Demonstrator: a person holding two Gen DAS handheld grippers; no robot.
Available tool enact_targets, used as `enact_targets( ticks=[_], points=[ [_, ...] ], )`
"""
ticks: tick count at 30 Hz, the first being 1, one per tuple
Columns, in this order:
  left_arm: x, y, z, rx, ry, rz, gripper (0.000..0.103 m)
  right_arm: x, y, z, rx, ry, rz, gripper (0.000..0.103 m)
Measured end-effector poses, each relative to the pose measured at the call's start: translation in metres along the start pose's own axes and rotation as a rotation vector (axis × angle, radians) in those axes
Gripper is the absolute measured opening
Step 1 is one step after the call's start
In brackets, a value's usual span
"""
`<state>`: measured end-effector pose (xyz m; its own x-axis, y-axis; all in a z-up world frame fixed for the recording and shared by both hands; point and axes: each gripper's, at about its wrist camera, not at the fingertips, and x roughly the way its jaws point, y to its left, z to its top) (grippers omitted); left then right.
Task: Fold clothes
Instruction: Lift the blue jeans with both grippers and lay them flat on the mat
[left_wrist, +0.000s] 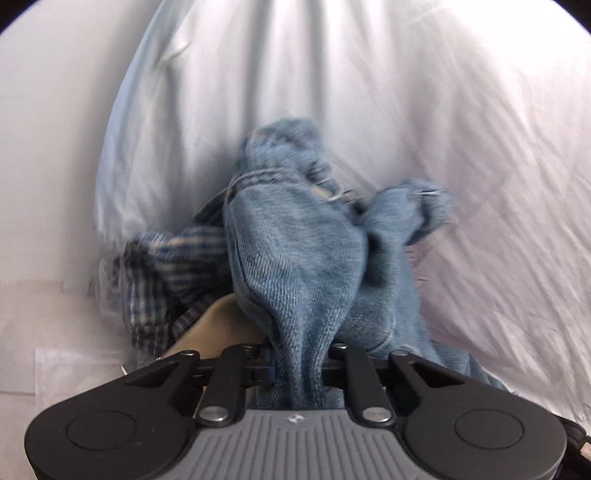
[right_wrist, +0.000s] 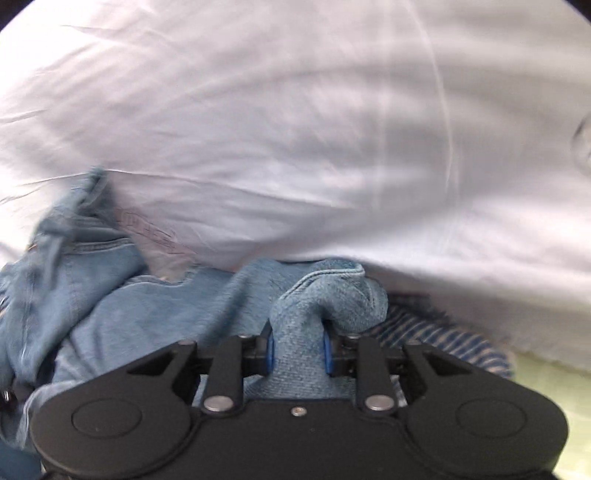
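No container shows. My left gripper (left_wrist: 297, 363) and right gripper (right_wrist: 298, 352) each clamp a fold of the blue jeans (left_wrist: 295, 251) above the white sheet (left_wrist: 332, 74).

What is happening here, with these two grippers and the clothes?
A person is starting to fold clothes, with a handheld gripper in each hand. Both the left gripper and the right gripper have their jaws shut on bunched folds of the blue jeans. The jeans are still crumpled, not spread flat, over a pale sheet. A checked garment lies beside the jeans, untouched. The pictures are blurred, so finer detail is unclear.
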<state>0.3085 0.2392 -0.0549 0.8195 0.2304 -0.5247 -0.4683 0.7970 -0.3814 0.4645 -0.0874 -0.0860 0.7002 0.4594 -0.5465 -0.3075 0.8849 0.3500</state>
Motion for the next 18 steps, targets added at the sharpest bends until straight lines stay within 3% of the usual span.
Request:
enact_targets(
  ticks=[6,10,15,18],
  points=[
    [-0.045,-0.016,0.002,0.041,-0.03,-0.119,0.011,-0.093,0.006,-0.008,-0.007,-0.12,-0.011,0.019],
    [-0.076,-0.036,-0.005,0.078,-0.023,-0.202,0.011,-0.178,-0.008,-0.025,0.019,-0.225,-0.071,0.019],
    [-0.133,-0.061,-0.033,0.163,0.003,-0.341,0.011,-0.297,-0.028,-0.058,0.007,-0.371,-0.25,0.018],
    [-0.175,-0.08,-0.064,0.232,0.04,-0.447,0.011,-0.386,-0.05,-0.091,0.024,-0.461,-0.404,0.018]
  ],
)
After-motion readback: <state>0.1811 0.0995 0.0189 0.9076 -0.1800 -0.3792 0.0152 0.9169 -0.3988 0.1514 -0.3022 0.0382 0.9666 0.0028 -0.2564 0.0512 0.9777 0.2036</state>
